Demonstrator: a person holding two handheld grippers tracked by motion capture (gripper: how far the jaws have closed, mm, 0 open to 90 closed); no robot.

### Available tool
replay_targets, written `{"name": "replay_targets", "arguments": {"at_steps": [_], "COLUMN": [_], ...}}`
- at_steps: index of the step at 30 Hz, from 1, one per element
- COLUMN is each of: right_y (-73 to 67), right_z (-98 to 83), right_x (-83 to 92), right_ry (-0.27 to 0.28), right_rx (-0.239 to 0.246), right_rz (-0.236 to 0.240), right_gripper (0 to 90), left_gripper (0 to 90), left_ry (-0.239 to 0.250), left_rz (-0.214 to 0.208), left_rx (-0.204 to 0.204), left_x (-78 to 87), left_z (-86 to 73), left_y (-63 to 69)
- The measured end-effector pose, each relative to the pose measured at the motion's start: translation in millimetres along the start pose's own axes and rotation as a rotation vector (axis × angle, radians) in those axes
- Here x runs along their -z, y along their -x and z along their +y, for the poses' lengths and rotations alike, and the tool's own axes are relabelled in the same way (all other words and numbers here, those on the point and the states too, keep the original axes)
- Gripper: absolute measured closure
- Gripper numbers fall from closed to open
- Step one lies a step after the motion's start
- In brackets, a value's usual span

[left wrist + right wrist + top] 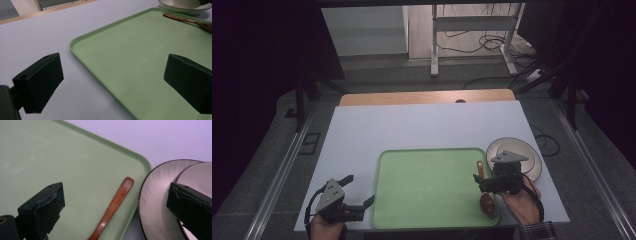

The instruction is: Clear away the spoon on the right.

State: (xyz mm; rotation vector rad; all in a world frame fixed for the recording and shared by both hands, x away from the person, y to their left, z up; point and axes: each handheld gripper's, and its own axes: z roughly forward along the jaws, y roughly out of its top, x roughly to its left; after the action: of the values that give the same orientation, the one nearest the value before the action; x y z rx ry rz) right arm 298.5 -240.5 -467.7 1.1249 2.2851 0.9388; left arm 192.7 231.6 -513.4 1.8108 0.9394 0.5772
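— How is the light from above?
— Dim. The room around the table [422,127] sinks into black at both sides, and only the floor beyond looks bright.
— And up close?
— Brighter and even, with soft shadows under the black jaws (their near edges are slightly blurred). A mild sheen lies on the green tray [130,57] and the plate [152,202].

The spoon [484,192] lies in the tray [427,185] (along its right edge). The plate [532,155] sits just right of the tray.
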Motion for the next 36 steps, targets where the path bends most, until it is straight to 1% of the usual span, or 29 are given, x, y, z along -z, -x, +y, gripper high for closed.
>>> {"name": "replay_targets", "arguments": {"at_steps": [4,7,16,18,21,25,32,36], "right_y": [1.9,2.0,1.1,1.4,2.0,3.4,6.3,5.5], "right_z": [-4.3,-6.9,-14.0,-16.8,-19.0,-25.1,-35.2,-40.8], "right_x": [6.3,10.8,23.9,29.1,32.2,37.1,44.8,49.7], "right_ry": [0.02,0.027,0.047,0.056,0.061,0.059,0.059,0.061], "right_rx": [-0.01,0.003,0.018,0.013,0.009,0.005,-0.01,-0.013], "right_rz": [0.002,-0.009,0.002,0.003,0.002,-0.013,-0.019,-0.022], "right_gripper": [0.0,0.0,0.0,0.0,0.0,0.0,0.0,0.0], "left_gripper": [2.2,2.2,2.2,2.2,2.3,2.2,2.2,2.2], "left_ry": [0.001,0.003,0.007,0.006,0.008,0.009,0.01,0.013], "left_rz": [0.0,-0.001,-0.003,-0.004,-0.004,-0.004,-0.005,-0.004], "left_rx": [-0.001,0.0,0.004,0.004,0.006,0.007,0.009,0.008], "left_x": [0.2,0.2,0.3,0.2,0.3,0.4,0.7,0.6], "left_z": [0.0,-0.1,-0.2,-0.2,-0.3,-0.2,-0.3,-0.3], "left_y": [-0.3,-0.4,-0.7,-0.7,-0.9,-1.0,-1.2,-1.2]}}
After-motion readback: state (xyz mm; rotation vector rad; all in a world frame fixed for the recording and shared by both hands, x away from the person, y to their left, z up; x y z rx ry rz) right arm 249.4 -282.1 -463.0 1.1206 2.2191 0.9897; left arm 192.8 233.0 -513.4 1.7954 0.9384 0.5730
